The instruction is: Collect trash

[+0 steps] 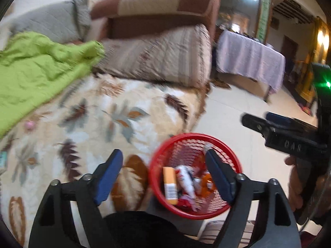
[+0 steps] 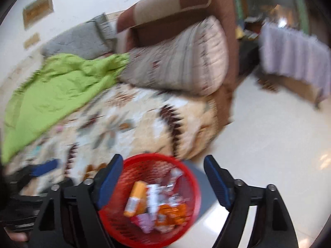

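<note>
A red mesh basket (image 1: 186, 150) stands by the edge of a leaf-patterned bedspread (image 1: 93, 119). Inside it lie an orange box (image 1: 170, 185), a white wrapper (image 1: 186, 183) and an orange wrapper (image 1: 206, 184). My left gripper (image 1: 163, 155) hangs open above the basket's left rim, with nothing between its blue pads. In the right wrist view my right gripper (image 2: 163, 158) stands open over the same basket (image 2: 149, 167), also with nothing in it; the orange box (image 2: 135, 198) and crumpled wrappers (image 2: 165, 188) show below. A small pink scrap (image 1: 29, 125) lies on the bedspread.
A green blanket (image 1: 37, 66) and a striped pillow (image 1: 161, 55) lie against a brown padded backrest (image 1: 161, 6). Pale tiled floor (image 1: 227, 107) stretches to the right toward a table under a lilac cloth (image 1: 250, 57). The right gripper (image 1: 256, 117) and a hand show at that side.
</note>
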{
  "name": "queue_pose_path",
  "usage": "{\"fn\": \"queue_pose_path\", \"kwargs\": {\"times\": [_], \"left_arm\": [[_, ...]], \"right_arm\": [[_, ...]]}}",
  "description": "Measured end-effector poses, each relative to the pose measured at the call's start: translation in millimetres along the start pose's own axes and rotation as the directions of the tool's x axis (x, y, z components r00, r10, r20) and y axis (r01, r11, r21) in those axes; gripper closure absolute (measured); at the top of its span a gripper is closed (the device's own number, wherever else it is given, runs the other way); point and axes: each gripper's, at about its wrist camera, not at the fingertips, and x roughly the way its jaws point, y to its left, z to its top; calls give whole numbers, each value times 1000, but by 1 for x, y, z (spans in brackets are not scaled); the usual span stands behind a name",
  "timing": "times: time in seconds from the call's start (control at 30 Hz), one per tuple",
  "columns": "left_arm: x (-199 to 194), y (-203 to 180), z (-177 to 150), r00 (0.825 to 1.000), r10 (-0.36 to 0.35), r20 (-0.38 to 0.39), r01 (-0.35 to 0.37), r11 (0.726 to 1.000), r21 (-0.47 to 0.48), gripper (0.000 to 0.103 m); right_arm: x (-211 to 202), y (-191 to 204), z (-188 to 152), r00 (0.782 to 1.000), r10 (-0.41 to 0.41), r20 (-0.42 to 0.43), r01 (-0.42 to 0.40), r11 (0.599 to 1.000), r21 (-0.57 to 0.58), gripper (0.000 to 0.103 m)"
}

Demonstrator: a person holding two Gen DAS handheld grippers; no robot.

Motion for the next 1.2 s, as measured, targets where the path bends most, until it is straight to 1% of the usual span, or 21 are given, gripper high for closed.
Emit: {"fn": "queue_pose_path", "kwargs": {"times": [0.03, 0.07, 0.1, 0.17, 0.2, 0.23, 0.3, 0.37, 0.4, 0.47, 0.53, 0.57, 0.63, 0.73, 0.8, 0.87, 0.9, 0.97, 1.07, 1.2], "left_arm": [[-6, 3, 0, 999, 29, 20, -29, 1000, 0, 16], [-15, 8, -1, 997, 66, 44, -66, 998, -5, 13], [-20, 11, -1, 995, 88, 55, -87, 996, -10, 11], [-36, 22, -3, 985, 150, 86, -148, 989, -30, 8], [-41, 26, -5, 981, 171, 91, -168, 985, -38, 7], [-47, 32, -7, 974, 209, 91, -205, 977, -53, 6], [-56, 40, -13, 955, 282, 91, -276, 958, -76, 4], [-65, 46, -22, 931, 355, 92, -347, 934, -88, 3], [-70, 49, -27, 912, 400, 97, -393, 916, -85, 3], [-75, 51, -35, 881, 462, 101, -457, 886, -75, 3], [-80, 54, -43, 869, 483, 109, -478, 876, -67, 3], [-82, 54, -46, 865, 488, 116, -484, 873, -65, 3], [-85, 56, -52, 864, 487, 127, -482, 873, -68, 3], [-84, 59, -55, 867, 489, 100, -484, 872, -68, 3], [-81, 58, -55, 858, 508, 77, -506, 861, -51, 3], [-83, 58, -57, 841, 533, 91, -529, 846, -63, 3], [-83, 59, -57, 839, 537, 91, -532, 844, -71, 3], [-85, 61, -57, 843, 530, 91, -524, 848, -83, 3], [-86, 64, -58, 842, 532, 89, -523, 846, -102, 3], [-85, 68, -58, 848, 524, 82, -513, 850, -118, 3]], "right_arm": [[-4, 5, -1, 999, -49, 14, 49, 999, -11, 13], [-6, 9, -2, 997, -69, 20, 70, 997, -17, 10], [-9, 13, -5, 996, -91, 26, 91, 996, -24, 7], [-14, 23, -12, 987, -156, 42, 157, 987, -28, 2], [-17, 27, -17, 982, -182, 53, 183, 983, -23, 0], [-21, 31, -23, 979, -194, 66, 196, 981, -13, 0], [-25, 36, -30, 979, -197, 59, 197, 980, 12, 0], [-29, 41, -39, 981, -188, 46, 186, 981, 48, 0], [-31, 42, -43, 983, -178, 44, 175, 983, 62, 0], [-35, 47, -51, 987, -149, 59, 145, 987, 73, 0], [-38, 55, -55, 988, -144, 63, 140, 988, 62, 0], [-37, 59, -57, 988, -145, 57, 142, 988, 53, 0], [-35, 67, -59, 987, -155, 47, 154, 988, 23, 0], [-33, 73, -61, 986, -161, 40, 161, 987, -1, 0], [-34, 74, -62, 987, -157, 38, 157, 988, 2, 0], [-34, 74, -62, 987, -158, 38, 158, 987, 2, 0], [-33, 74, -62, 987, -158, 37, 158, 987, 2, 0], [-34, 73, -62, 986, -164, 35, 163, 987, 4, 0], [-34, 72, -63, 985, -167, 33, 167, 986, 4, 0], [-34, 72, -63, 985, -169, 33, 169, 986, 5, 0]]}}
